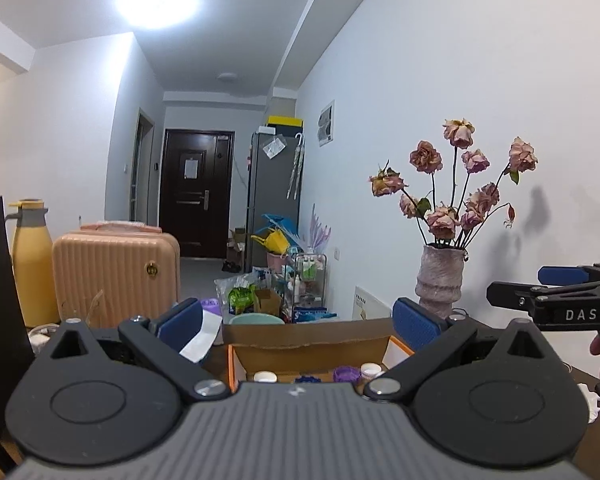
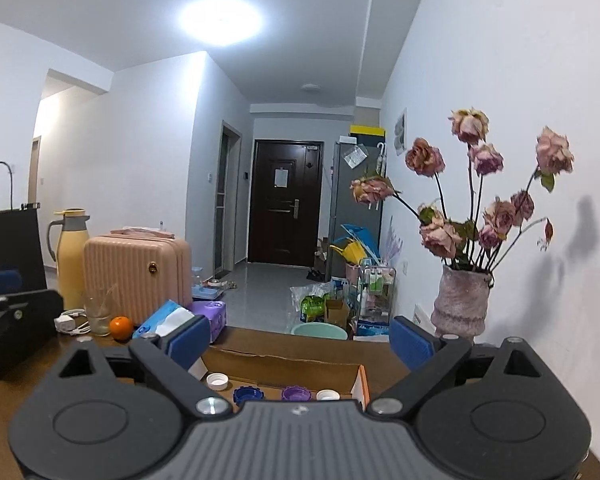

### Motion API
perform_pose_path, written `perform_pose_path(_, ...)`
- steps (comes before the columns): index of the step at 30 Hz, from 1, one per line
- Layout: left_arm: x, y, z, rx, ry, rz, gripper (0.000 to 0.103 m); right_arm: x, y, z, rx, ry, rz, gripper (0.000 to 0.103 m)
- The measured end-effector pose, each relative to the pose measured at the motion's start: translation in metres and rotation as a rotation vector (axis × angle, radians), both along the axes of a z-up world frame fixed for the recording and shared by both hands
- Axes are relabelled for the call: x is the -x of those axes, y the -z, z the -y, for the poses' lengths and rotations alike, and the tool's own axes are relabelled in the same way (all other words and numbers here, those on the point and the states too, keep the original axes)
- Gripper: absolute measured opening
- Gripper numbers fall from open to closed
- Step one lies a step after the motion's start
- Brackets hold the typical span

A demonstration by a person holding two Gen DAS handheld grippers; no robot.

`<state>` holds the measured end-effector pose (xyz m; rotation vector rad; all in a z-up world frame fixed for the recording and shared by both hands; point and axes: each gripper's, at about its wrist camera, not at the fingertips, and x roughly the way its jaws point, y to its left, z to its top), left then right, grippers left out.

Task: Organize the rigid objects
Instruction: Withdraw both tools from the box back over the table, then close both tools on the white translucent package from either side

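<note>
An open cardboard box (image 1: 308,344) with an orange rim stands on the brown table, just ahead of both grippers. Inside lie small caps: white (image 2: 217,381), blue (image 2: 247,394), purple (image 2: 296,393) and another white one (image 2: 327,395). The left wrist view shows them too, with a purple cap (image 1: 346,374) beside a white lid (image 1: 370,369). My left gripper (image 1: 298,322) hovers over the box's near side, open, nothing between its blue pads. My right gripper (image 2: 300,340) is also open and empty above the box (image 2: 284,364). It enters the left view from the right (image 1: 520,284).
A vase of dried roses (image 2: 462,308) stands by the wall at right. On the left of the table are a blue tissue box (image 2: 162,318), a purple pack (image 2: 212,314), an orange (image 2: 121,327), a glass (image 2: 98,316), a yellow flask (image 2: 73,256), a pink suitcase (image 2: 136,276) and a black bag (image 2: 10,240).
</note>
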<state>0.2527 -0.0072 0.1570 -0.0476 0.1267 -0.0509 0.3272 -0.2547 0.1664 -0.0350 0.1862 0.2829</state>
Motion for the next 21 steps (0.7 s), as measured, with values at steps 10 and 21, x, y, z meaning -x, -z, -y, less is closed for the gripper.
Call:
perform_pose_path(10, 0.053, 0.038, -0.009, 0.0, 0.004, -0.018, 0.103, 0.055, 0.036, 0.013, -0.014, -0.026, -0.023, 0.096)
perform_pose_path(21, 0.132, 0.129, -0.013, 0.035, -0.041, -0.127, 0.103, 0.144, 0.107, 0.015, 0.093, -0.111, -0.121, 0.096)
